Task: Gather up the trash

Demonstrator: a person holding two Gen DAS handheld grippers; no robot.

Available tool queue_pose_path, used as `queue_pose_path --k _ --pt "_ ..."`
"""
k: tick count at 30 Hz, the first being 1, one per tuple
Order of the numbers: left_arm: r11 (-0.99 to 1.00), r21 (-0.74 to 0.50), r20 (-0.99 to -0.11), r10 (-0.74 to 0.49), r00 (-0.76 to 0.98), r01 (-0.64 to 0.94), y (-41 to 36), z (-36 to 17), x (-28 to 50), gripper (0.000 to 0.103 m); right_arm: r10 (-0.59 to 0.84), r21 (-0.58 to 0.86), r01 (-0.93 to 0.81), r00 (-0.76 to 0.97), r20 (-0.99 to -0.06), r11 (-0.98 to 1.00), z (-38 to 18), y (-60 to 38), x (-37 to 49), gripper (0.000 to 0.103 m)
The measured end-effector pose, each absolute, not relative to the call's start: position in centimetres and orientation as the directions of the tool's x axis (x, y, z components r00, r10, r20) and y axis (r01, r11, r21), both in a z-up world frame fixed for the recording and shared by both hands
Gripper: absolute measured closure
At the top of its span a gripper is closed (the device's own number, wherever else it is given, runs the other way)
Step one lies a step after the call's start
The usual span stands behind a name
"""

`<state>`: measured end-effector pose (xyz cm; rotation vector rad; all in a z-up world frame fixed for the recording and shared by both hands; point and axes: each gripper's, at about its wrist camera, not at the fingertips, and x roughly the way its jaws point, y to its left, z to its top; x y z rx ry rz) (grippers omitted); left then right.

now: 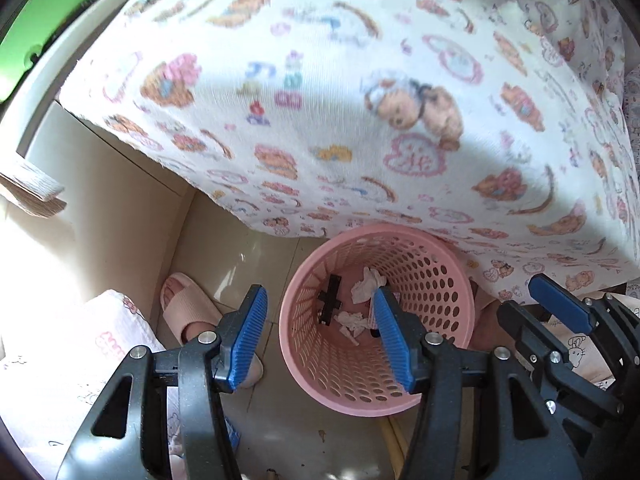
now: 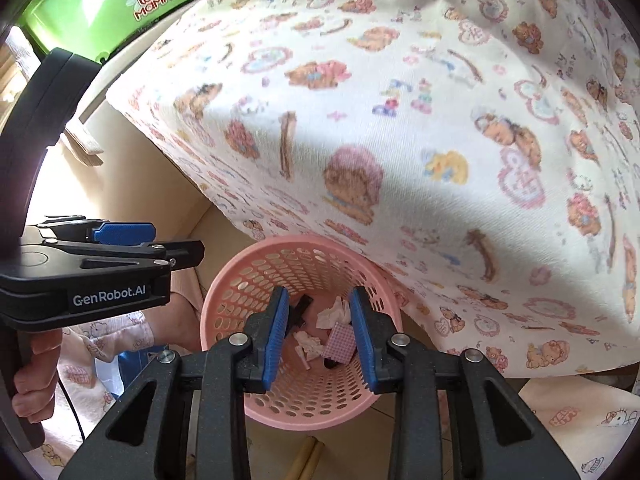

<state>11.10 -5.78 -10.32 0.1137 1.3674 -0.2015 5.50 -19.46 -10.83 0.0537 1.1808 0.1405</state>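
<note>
A pink perforated trash basket (image 1: pixel 440 280) stands on the floor beside the bed; it also shows in the right wrist view (image 2: pixel 240 280). Inside lie crumpled white tissues (image 1: pixel 366 286), a black cross-shaped piece (image 1: pixel 330 300) and a pink checkered scrap (image 2: pixel 340 344). My left gripper (image 1: pixel 320 332) is open and empty, above the basket's left rim. My right gripper (image 2: pixel 318 336) is open and empty, directly over the basket's mouth. The right gripper (image 1: pixel 560 312) also shows at the right of the left wrist view, and the left gripper (image 2: pixel 120 248) at the left of the right wrist view.
A bed with a bear-print sheet (image 1: pixel 340 100) overhangs the basket. A foot in a pink slipper (image 1: pixel 192 312) stands left of the basket by a beige cabinet (image 1: pixel 120 220). A green box (image 2: pixel 120 0) sits at the far left. Wooden sticks (image 2: pixel 308 456) lie on the floor.
</note>
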Motion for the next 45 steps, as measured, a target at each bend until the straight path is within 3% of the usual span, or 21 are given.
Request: queue_pose_path --k 2,10,14,23,27,34,45 --pt "0.977 -0.026 -0.968 -0.078 0.241 0.212 -5.8 -8.9 11.1 0.047 0.142 0.116 -0.087 0.404 -0.904 0.989 -9.6 -19.5 5.4 0.062" --pt "0.98 -0.018 -0.887 -0.106 0.45 0.197 -4.3 -3.5 10.3 0.045 0.107 0.076 -0.081 0.514 -0.851 0.994 -5.6 -19.9 4.5 0.061" --pt "0.982 0.007 -0.829 -0.101 0.55 0.191 -4.2 -1.4 9.7 0.029 0.095 0.077 -0.055 0.563 -0.821 0.995 -4.2 -21.0 4.2 0.058" --pt "0.987 0.02 -0.706 -0.098 0.701 0.158 -3.9 1.7 8.3 0.003 0.05 0.08 0.013 0.673 -0.738 0.997 -1.3 -23.2 3.7 0.029" --pt "0.986 0.041 -0.653 -0.095 0.752 0.161 -3.8 2.8 7.6 0.002 0.061 0.093 0.003 0.732 -0.678 0.996 -0.1 -23.7 2.9 0.017" --pt "0.989 0.07 -0.59 -0.066 0.805 0.132 -3.7 3.7 6.5 0.002 0.022 0.066 0.025 0.773 -0.634 0.998 0.9 -23.8 2.3 0.016" --pt "0.988 0.056 -0.575 -0.088 0.813 0.146 -3.8 4.0 6.2 0.002 0.009 0.065 0.042 0.776 -0.63 0.997 1.1 -24.2 2.3 0.016"
